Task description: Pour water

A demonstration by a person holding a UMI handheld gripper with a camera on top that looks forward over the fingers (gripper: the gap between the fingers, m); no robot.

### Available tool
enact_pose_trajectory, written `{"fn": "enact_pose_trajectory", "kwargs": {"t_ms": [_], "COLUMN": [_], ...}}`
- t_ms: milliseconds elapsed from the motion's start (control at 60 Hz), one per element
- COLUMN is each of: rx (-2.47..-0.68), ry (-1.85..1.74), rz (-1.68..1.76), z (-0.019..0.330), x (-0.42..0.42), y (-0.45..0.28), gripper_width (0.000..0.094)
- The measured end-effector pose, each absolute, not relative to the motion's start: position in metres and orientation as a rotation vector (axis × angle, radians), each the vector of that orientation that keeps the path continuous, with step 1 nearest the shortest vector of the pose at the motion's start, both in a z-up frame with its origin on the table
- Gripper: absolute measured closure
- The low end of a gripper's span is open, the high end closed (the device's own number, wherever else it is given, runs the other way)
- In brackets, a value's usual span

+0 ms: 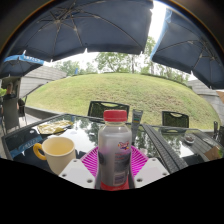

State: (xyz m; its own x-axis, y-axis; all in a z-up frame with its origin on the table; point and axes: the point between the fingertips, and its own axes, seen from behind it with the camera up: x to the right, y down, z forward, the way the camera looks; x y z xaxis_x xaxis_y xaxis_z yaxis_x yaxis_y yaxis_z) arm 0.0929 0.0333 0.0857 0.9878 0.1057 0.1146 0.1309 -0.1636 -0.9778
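Outdoors, under dark patio umbrellas (95, 25), a glass-topped table (165, 140) stands before a grassy slope (120, 92), with dark chairs (108, 108) pulled up on its far side. Taking the water bottle (115, 148) as the landmark: well to its left and farther back lies a tray (52, 127) of something too small to make out. Just to its left, near but apart from it, stands a yellow mug (56, 154), handle turned away from the bottle. The bottle itself is upright, clear plastic with a red cap and red label, set between the magenta pads (91, 160) of the gripper (115, 166). Whether the pads press on the bottle, I cannot tell
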Motion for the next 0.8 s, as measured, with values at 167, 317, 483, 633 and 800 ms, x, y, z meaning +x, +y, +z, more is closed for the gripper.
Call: {"fn": "enact_pose_trajectory", "kwargs": {"t_ms": [167, 317, 483, 633, 800], "rx": [-1.746, -1.817, -1.884, -1.876, -1.852], "ry": [-0.103, -0.093, -0.074, -0.112, -0.219], "rz": [0.036, 0.078, 0.032, -0.023, 0.001], "z": [0.085, 0.077, 0.079, 0.081, 0.086], "x": [0.101, 0.103, 0.123, 0.115, 0.073], "y": [0.026, 0.026, -0.003, -0.056, -0.131], "gripper_width": [0.0541, 0.038, 0.0101, 0.0104, 0.0095]}}
